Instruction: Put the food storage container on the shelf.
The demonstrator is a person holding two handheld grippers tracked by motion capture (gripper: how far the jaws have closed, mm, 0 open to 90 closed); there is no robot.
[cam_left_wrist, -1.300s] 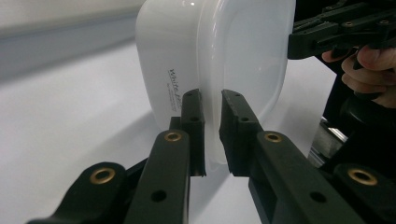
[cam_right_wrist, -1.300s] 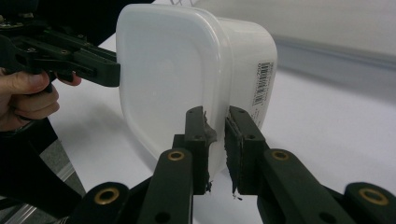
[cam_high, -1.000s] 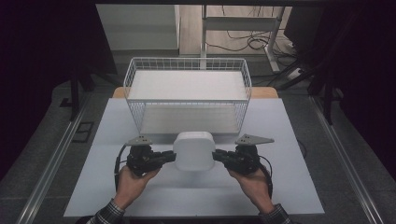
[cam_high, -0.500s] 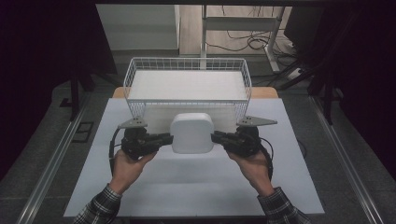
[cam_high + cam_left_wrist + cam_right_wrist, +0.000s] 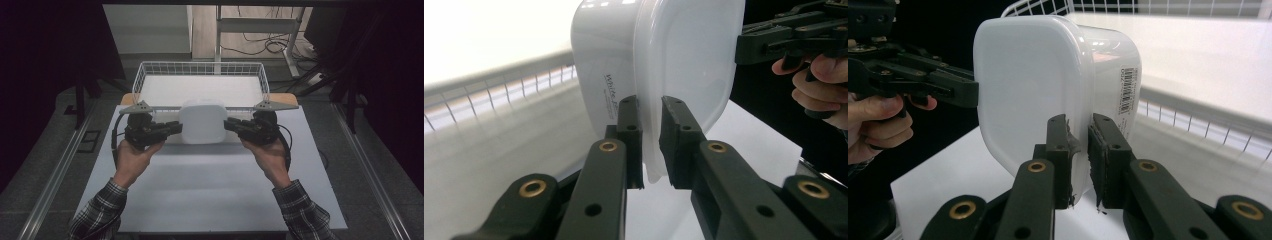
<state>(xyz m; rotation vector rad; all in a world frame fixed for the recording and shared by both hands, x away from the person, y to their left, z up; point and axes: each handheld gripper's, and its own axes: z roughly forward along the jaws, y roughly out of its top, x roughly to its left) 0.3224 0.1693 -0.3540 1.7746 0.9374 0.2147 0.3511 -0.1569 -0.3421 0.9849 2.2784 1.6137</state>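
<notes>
A white plastic container (image 5: 202, 121) with a lid hangs in the air above the white table, just in front of the wire basket (image 5: 150, 72). My left gripper (image 5: 177, 128) is shut on the lid rim at its left side; in the left gripper view the rim of the container (image 5: 659, 75) sits pinched between the jaws of the left gripper (image 5: 652, 145). My right gripper (image 5: 228, 124) is shut on the rim at the right side; the right gripper view shows the container (image 5: 1048, 85), with a barcode label, clamped in the right gripper (image 5: 1081, 155).
The white wire basket holds a flat white liner and stands at the table's far edge. The white table top (image 5: 210, 185) spreads below the hands. Dark floor, metal rails and cables lie around the table.
Both grippers have lifted the container off the table and carried it toward the basket; it now hangs level with the basket's front rim.
</notes>
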